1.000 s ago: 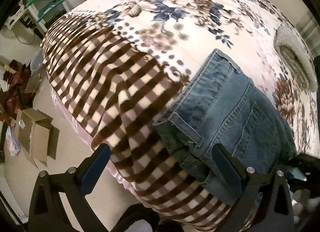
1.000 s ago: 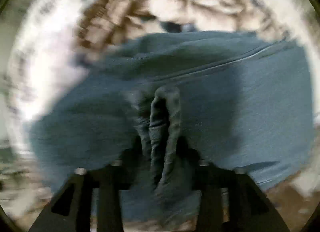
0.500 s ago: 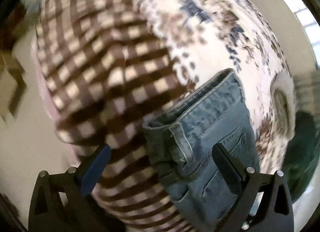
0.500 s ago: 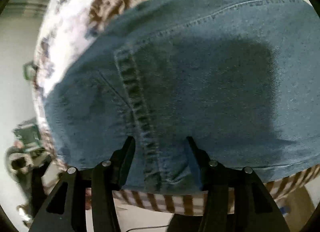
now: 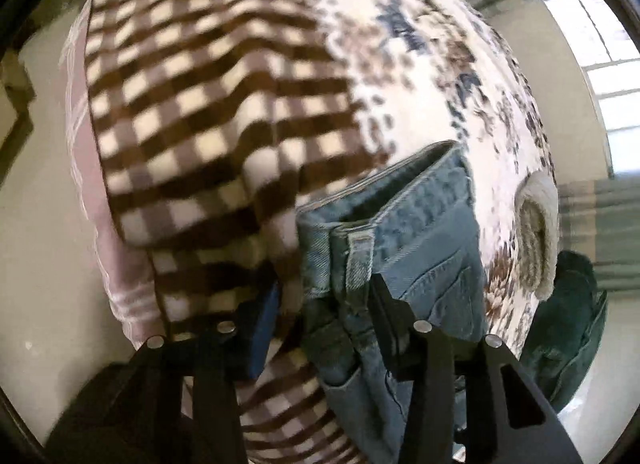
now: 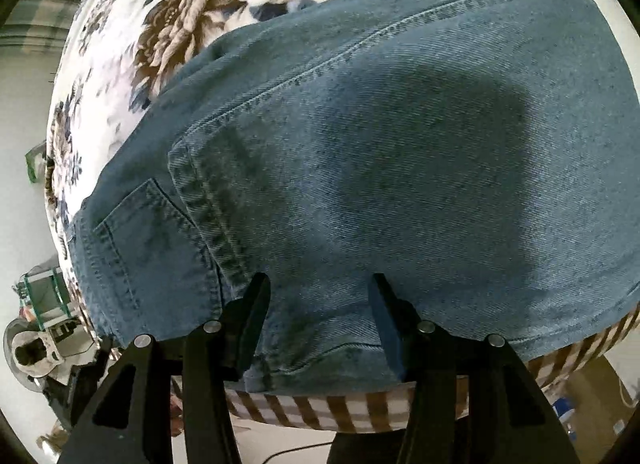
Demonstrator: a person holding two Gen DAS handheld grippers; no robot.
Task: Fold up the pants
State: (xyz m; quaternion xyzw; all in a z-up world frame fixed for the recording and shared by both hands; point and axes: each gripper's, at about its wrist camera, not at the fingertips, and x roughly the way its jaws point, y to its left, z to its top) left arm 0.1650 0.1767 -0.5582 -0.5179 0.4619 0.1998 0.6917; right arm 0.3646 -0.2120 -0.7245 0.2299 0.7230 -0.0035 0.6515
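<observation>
A bed spread with a plush blanket (image 5: 224, 112), brown-and-cream checked along its edge and floral further in, fills both views, with pale floor and a curtained window behind. On it lie the blue denim pants (image 6: 360, 168), already doubled over so that a hemmed leg end rests across the seat near a back pocket, the bundle sitting close to the blanket's checked edge. The left gripper (image 5: 320, 304) points steeply down at the waistband corner, and its jaws have just been closing around that thick denim edge with the belt loop between them; whether the pads already bite is hard to tell through the blur. The right gripper (image 6: 318, 304) hovers over the near fold with its jaws spread and nothing pinched. The step in hand looks like taking hold for another fold; next, the left needs a firm pinch through all layers, and the right a matching hold.
</observation>
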